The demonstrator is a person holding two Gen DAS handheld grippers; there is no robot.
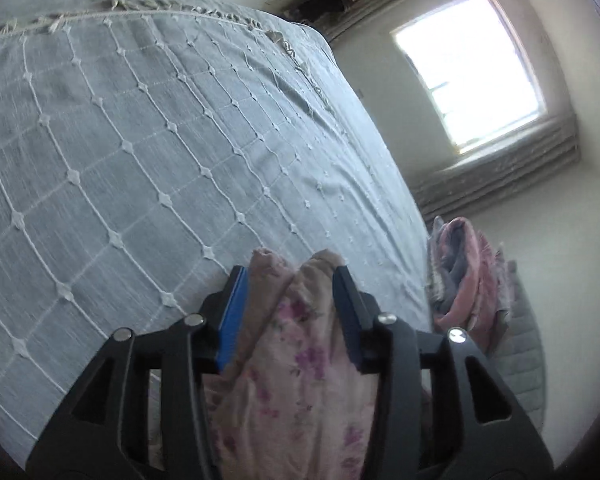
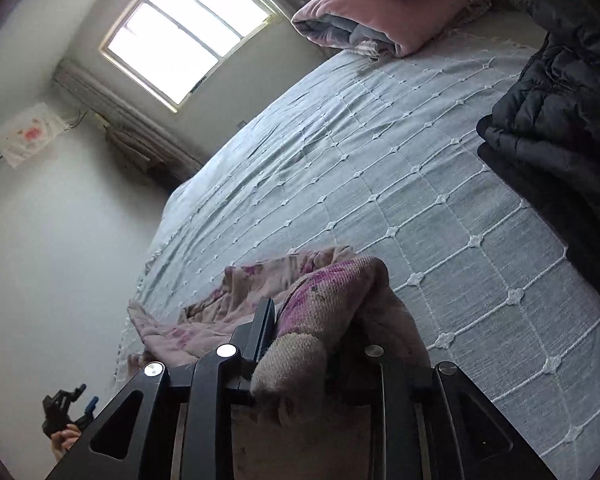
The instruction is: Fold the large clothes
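A pale pink garment with purple flower print [image 1: 300, 360] hangs bunched between the fingers of my left gripper [image 1: 290, 276], which is shut on it above the grey bedspread [image 1: 140, 140]. In the right wrist view my right gripper [image 2: 320, 308] is shut on another thick fold of the same floral garment [image 2: 324, 292]. The rest of the cloth trails left over the bed edge [image 2: 204, 316]. The right finger is hidden under the cloth. The left gripper [image 2: 66, 412] shows small at the lower left, held in a hand.
The bed carries a grey spread with a white knotted grid [image 2: 440, 220]. A dark puffer jacket [image 2: 548, 112] lies at its right side. Folded pink and grey bedding [image 2: 364, 12] sits at the far end and shows in the left wrist view [image 1: 464, 280]. A bright window [image 2: 188, 28] lights the wall.
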